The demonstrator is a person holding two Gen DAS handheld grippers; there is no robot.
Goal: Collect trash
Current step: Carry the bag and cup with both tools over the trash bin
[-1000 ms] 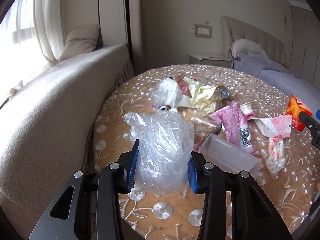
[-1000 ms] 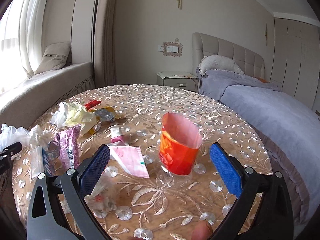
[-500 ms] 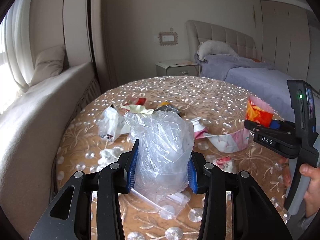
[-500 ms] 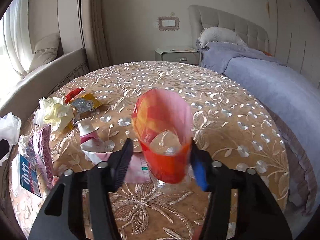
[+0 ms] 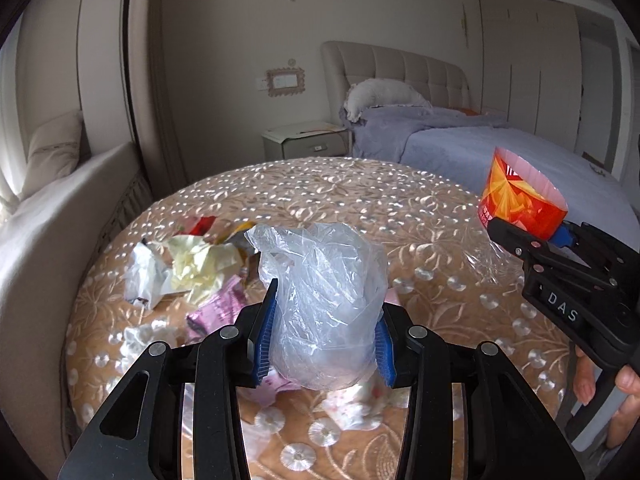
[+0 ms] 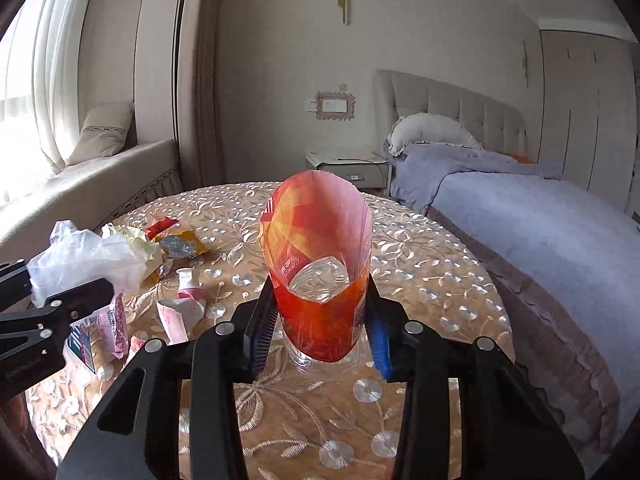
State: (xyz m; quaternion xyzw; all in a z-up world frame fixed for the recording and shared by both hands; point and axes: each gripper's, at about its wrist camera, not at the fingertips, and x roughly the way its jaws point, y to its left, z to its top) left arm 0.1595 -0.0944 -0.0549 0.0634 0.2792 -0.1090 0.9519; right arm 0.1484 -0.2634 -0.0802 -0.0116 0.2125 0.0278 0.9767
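Now that my right jaws have closed, this is how things stand:

right gripper point(image 6: 320, 330): a second ago its jaws stood wide on either side of the red wrapper point(image 6: 318, 268); they have since clamped on its lower half; the pads press both sides and the wrapper stands upright, mouth open to the top, with clear plastic showing inside it
wrapper, where: in the left view it point(image 5: 520, 204) hangs clear of the table point(image 5: 360, 200), off to the right of my other load; I judge it lifted, not resting
left gripper point(image 5: 324, 338): clenched on the clear bag point(image 5: 324, 300), as it was a second ago; the bag bulges above the pads, crumpled, its neck loosely gathered
left view, change: it has swung right across the table; the right tool, out at the edge a second ago, now fills the right side, with a hand point(image 5: 600, 384) on its grip
meaning: two pieces of trash are now in hand at once; the wrapper is the newest pick
left on the table: yellow paper point(image 6: 132, 240), a white wad point(image 5: 144, 276), pink packets point(image 6: 114, 328), a small tube point(image 6: 186, 280), a foil scrap point(image 6: 180, 246); all grouped on the left side
next, my guess: bring wrapper and bag together, or carry both off; no bin is in view, so I cannot tell which
risk: the wrapper is thin and may crumple or slip
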